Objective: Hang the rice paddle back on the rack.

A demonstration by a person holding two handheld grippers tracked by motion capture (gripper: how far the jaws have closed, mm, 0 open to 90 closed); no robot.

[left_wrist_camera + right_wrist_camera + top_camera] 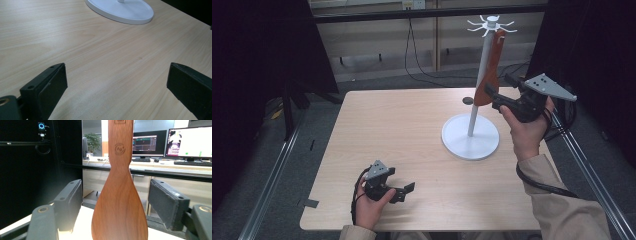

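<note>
Fingers (pixel 70 205) of right gripper (pixel 116 206) flank hanging wooden spatula (pixel 119 202), apart.

Even overhead light, dark surrounds, soft glare on table (pixel 100 50)

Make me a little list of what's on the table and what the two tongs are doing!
table: light wooden top
stand: white hook stand with a round base, upright pole and hooks on top
hanging item: wooden spatula, hanging from the top of the stand, blade down
right tongs: raised at the blade, open, one jaw on each side, not clamping it
left tongs: low over the near part of the table, open, nothing between the jaws
</note>
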